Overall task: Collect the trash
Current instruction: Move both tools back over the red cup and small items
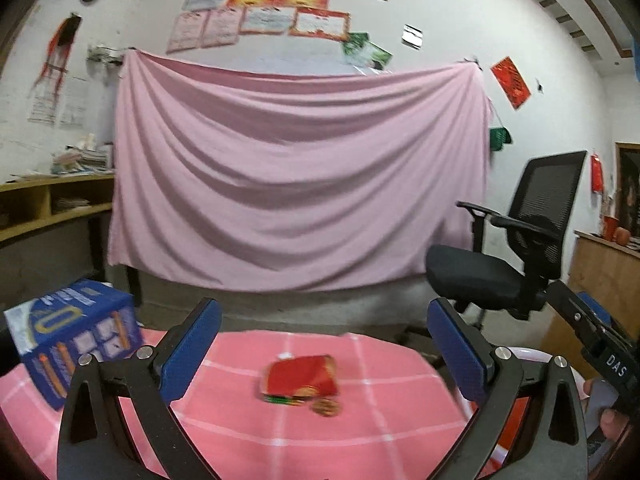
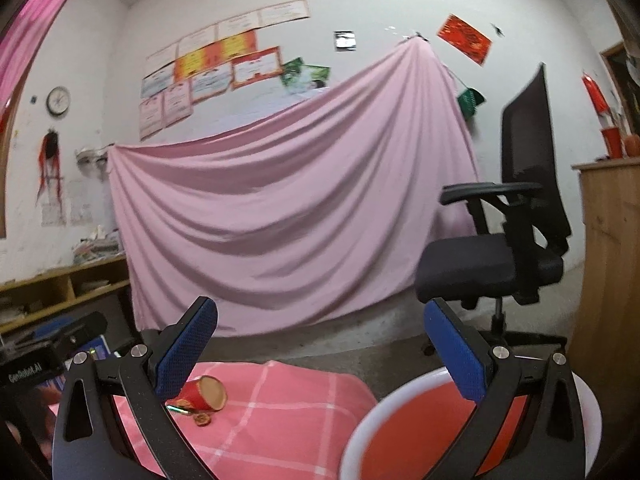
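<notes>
A: Left gripper [image 1: 324, 344] is up and pointing across the worktop [image 1: 360, 420], jaws spread wide, nothing between the blue pads [image 1: 188, 348].

B: Same on the other side. The right gripper [image 2: 320, 348] has its jaws wide apart too, and they are empty.

A: So where is the trash?

B: A red paper cup [image 1: 302, 376] lies on its side on the pink checked cloth, out in front of the left gripper and well clear of both pads. Blurred in that view, but the red body reads plainly.

A: From the right wrist view the cup [image 2: 202, 394] shows its open mouth toward the camera, lying just beside the left pad of that gripper. Touching or not, I can't tell.

B: There's a small round brownish scrap [image 1: 326, 407] just in front of the cup, and a thin green strip [image 1: 280, 400] along its lower edge.

A: Right, the scrap [image 2: 202, 419] sits on the cloth too. What about the bin?

B: A white-rimmed bin with a red inside [image 2: 372, 420] stands low at the right, beyond the edge of the worktop, partly behind the right gripper's frame.

A: A blue printed box [image 1: 76, 332] stands at the left of the worktop. Behind it all, a pink sheet [image 1: 296, 168] hangs on the wall, and a black office chair [image 1: 512, 256] stands to the right.

B: And the right gripper's body [image 1: 600, 344] pokes into the left view, a person's fingers [image 1: 612, 422] just showing beneath it.
</notes>
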`<state>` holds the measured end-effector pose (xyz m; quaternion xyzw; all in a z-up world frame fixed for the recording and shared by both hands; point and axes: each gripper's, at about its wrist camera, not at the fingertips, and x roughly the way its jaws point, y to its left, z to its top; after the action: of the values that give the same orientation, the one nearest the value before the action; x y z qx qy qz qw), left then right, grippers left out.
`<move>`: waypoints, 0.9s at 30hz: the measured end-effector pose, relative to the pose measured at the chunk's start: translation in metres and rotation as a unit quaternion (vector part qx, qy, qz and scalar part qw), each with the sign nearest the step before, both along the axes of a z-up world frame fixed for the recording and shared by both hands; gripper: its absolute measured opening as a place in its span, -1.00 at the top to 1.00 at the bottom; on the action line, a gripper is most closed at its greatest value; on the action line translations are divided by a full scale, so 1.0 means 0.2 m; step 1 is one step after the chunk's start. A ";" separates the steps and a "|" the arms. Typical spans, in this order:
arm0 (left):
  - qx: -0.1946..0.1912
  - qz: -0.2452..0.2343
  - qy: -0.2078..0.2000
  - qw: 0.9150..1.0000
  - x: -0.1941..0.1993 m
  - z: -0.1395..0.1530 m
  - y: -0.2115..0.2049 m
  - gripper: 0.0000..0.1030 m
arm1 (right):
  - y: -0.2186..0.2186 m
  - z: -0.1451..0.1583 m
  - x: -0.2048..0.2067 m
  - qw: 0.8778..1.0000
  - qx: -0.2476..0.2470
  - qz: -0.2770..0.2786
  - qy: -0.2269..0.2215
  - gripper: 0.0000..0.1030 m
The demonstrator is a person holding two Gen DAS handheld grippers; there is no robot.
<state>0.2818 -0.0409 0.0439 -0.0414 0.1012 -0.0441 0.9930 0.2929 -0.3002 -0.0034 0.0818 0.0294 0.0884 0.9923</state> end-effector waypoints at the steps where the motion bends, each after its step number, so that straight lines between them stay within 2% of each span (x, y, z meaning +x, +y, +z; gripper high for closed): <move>1: 0.000 0.005 -0.003 1.000 0.00 -0.01 0.03 -0.96 | 0.03 0.00 0.00 1.000 -0.007 0.005 -0.005 -1.00; 7: 0.018 0.038 -0.026 0.999 -0.03 -0.05 0.20 -0.96 | 0.21 -0.02 0.03 0.998 -0.054 0.019 -0.018 -1.00; 12: 0.028 0.048 0.003 0.998 0.02 -0.13 0.30 -0.96 | 0.35 -0.05 0.10 0.995 -0.089 0.034 0.002 -1.00; 16: 0.026 0.040 0.053 0.997 0.10 -0.20 0.36 -0.96 | 0.41 -0.10 0.20 0.992 -0.101 0.048 0.050 -1.00; 21: 0.019 0.040 0.125 0.991 0.20 -0.28 0.39 -0.96 | 0.45 -0.16 0.30 0.985 -0.107 0.074 0.112 -1.00; 25: 0.015 0.044 0.186 0.981 0.29 -0.33 0.41 -0.95 | 0.50 -0.22 0.40 0.972 -0.113 0.097 0.183 -1.00; 27: 0.011 0.042 0.207 0.977 0.32 -0.36 0.42 -0.95 | 0.53 -0.27 0.46 0.957 -0.122 0.114 0.235 -0.99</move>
<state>0.3455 0.0441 -0.0274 -0.0434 0.3029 0.0078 0.9520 0.3859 -0.1936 -0.0572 -0.0251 0.2818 0.1748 0.9431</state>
